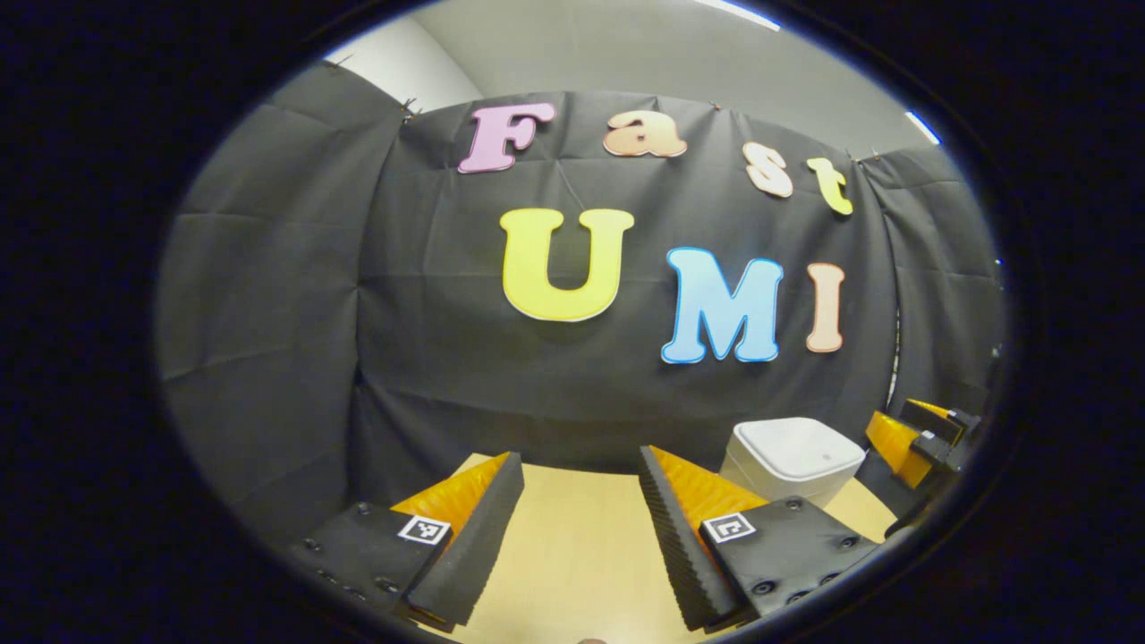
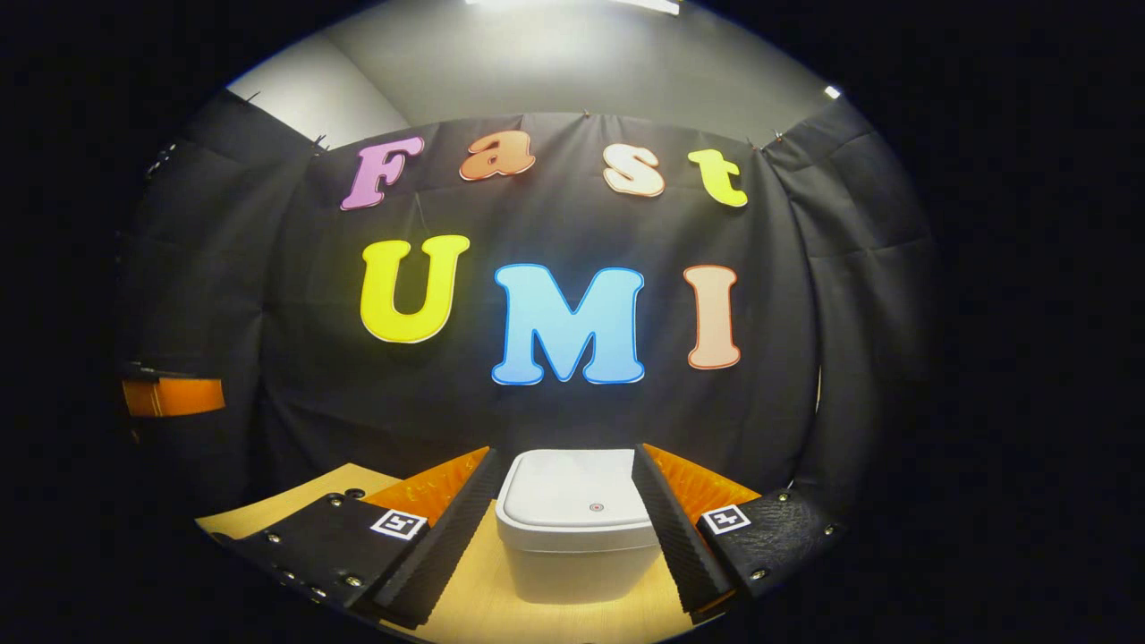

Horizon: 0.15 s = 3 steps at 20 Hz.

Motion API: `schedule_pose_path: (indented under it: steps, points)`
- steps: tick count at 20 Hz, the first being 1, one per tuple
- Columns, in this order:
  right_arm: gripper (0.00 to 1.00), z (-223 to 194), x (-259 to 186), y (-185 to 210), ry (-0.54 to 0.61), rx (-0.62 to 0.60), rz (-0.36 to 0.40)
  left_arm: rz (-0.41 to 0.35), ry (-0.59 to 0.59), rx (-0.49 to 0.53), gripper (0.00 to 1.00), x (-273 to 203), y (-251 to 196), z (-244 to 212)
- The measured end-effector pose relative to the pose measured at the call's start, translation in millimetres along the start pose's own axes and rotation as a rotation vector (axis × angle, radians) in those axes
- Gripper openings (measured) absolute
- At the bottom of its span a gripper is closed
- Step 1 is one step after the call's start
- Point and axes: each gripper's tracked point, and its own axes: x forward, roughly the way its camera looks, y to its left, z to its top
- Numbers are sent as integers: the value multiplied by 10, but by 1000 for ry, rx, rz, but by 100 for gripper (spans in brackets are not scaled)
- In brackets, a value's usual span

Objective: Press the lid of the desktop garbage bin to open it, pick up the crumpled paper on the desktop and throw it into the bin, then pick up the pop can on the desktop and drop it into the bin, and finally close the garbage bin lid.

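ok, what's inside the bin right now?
Cannot tell. The garbage bin has its lid shut flat, covering the inside. Visible on top: a small round mark near the lid's front edge. The right gripper is open, fingers framing the bin.

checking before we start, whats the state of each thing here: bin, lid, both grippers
bin: upright on the table, between the right gripper's fingers but not touched
lid: closed, lying flat
left gripper: open, nothing between its fingers
right gripper: open, fingers either side of the bin
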Motion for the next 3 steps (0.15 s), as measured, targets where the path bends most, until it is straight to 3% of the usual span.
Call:
schedule_pose_path:
  steps: [3]
  points:
    - [96, -39, -75, 56, 16, 2, 53, 2, -31, 10, 87, -123, -202, 100]
